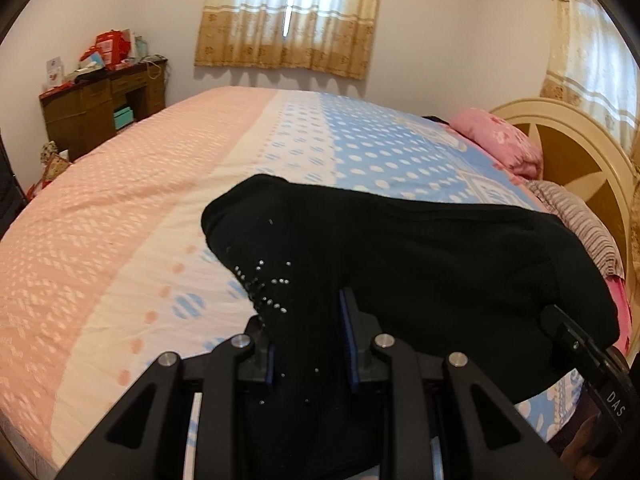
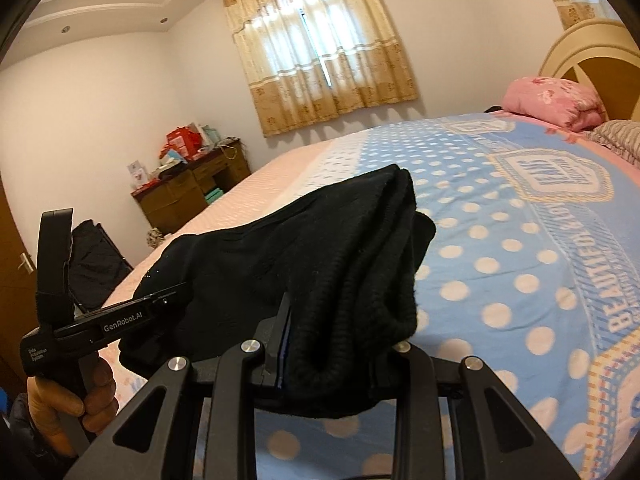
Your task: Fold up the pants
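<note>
Pink, white and blue dotted bedding covers the wide bed (image 1: 120, 208) that fills both views, and above its near edge a pair of black knitted pants (image 1: 400, 248) is held up in the air between the two tools. Nearest the left wrist camera, the left gripper (image 1: 308, 344) has its blue-padded fingers (image 1: 347, 320) closed onto a fold of the cloth where small silver studs form a star pattern, the fabric bunching between the jaws and hanging below them. Seen from the right wrist camera, the right gripper (image 2: 340, 344) pinches the thick ribbed end of the same pants (image 2: 320, 248), its jaws nearly together with cloth packed between them. From that view the left gripper (image 2: 168, 300) shows at the left edge, biting the other end, with a bare hand (image 2: 76, 400) around its handle. Farther along the bed, a pink flowered pillow (image 2: 552, 100) lies against the cream and brown headboard (image 1: 576, 148). Beyond the far corner stands a brown wooden desk (image 1: 100, 108) piled with red boxes (image 1: 112, 46), and beige patterned curtains (image 1: 288, 12) hang over the window.
</note>
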Motion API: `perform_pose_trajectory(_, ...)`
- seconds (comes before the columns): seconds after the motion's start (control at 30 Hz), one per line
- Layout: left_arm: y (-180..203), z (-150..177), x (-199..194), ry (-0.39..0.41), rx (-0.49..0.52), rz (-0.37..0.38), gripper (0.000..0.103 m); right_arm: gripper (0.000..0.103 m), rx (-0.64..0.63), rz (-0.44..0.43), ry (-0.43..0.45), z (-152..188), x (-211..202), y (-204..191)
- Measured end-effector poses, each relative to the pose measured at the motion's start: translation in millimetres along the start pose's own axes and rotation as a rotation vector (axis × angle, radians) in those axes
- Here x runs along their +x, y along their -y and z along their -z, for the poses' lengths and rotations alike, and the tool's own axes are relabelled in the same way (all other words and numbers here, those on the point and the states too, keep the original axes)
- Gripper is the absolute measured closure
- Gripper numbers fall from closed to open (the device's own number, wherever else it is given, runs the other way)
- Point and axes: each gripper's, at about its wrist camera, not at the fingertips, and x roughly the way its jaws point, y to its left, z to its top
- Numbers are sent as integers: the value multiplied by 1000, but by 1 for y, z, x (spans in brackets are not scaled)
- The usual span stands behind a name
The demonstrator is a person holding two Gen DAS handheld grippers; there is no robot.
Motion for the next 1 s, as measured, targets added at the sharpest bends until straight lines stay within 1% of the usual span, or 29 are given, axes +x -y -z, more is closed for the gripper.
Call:
perform_pose_trajectory(0.27,-12,0,9,-23,-16,-35,77,74,-35,-24,-10,-4,15,-15)
perform_pose_trajectory(0.43,-21,-2,8,-13,-21,-70,77,74,-41,-46,-22,-8,26,-20)
perform_pose_trajectory(0.67,-61,-11,-3,23,-73,-189,77,74,-95,-133,-34,-22,60,-56)
perform_pose_trajectory(0.8,-79,-11,-8,34,-96,-244,77,74,-122,-184,-44,-26,74,-80)
perform_pose_trajectory(1.0,-103,-12,-8,38,-145,-283,77,74,-156,-236,-60,-28,91,-108)
